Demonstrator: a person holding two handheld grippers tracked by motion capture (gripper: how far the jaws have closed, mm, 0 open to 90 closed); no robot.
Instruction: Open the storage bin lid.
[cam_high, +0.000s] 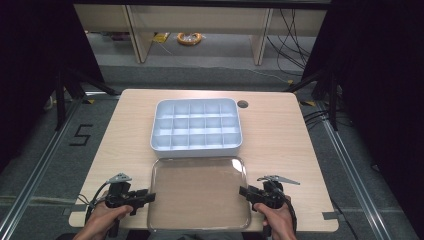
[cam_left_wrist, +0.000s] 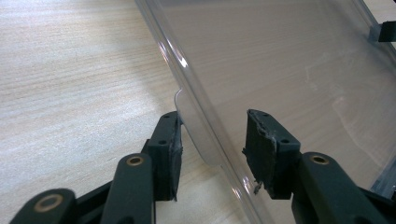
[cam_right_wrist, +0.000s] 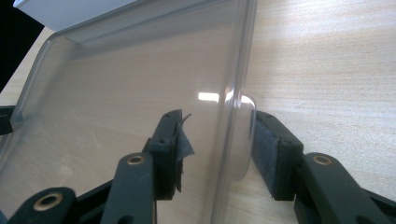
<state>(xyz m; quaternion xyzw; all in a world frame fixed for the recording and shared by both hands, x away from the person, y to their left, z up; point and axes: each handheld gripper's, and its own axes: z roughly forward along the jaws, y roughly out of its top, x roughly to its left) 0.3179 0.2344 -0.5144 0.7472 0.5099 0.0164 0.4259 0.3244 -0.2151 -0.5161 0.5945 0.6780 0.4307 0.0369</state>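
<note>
A clear plastic lid (cam_high: 200, 192) lies flat on the wooden table (cam_high: 280, 140), near the front edge. Behind it stands a white compartment box (cam_high: 196, 127) with empty cells. My left gripper (cam_high: 150, 196) is at the lid's left edge and my right gripper (cam_high: 242, 191) at its right edge. In the left gripper view the jaws (cam_left_wrist: 212, 135) straddle the lid's rim (cam_left_wrist: 196, 116) and its small tab, with a gap to the inner pad (cam_left_wrist: 261, 140). The right gripper's jaws (cam_right_wrist: 217, 135) likewise straddle the opposite rim (cam_right_wrist: 236, 116), the inner pad (cam_right_wrist: 175, 140) standing off it. Both are open.
A round cable hole (cam_high: 242, 104) sits in the table behind the box's right corner. Bare wood flanks the lid and box on both sides. Beyond the table are grey floor, desk legs and cables (cam_high: 190, 38).
</note>
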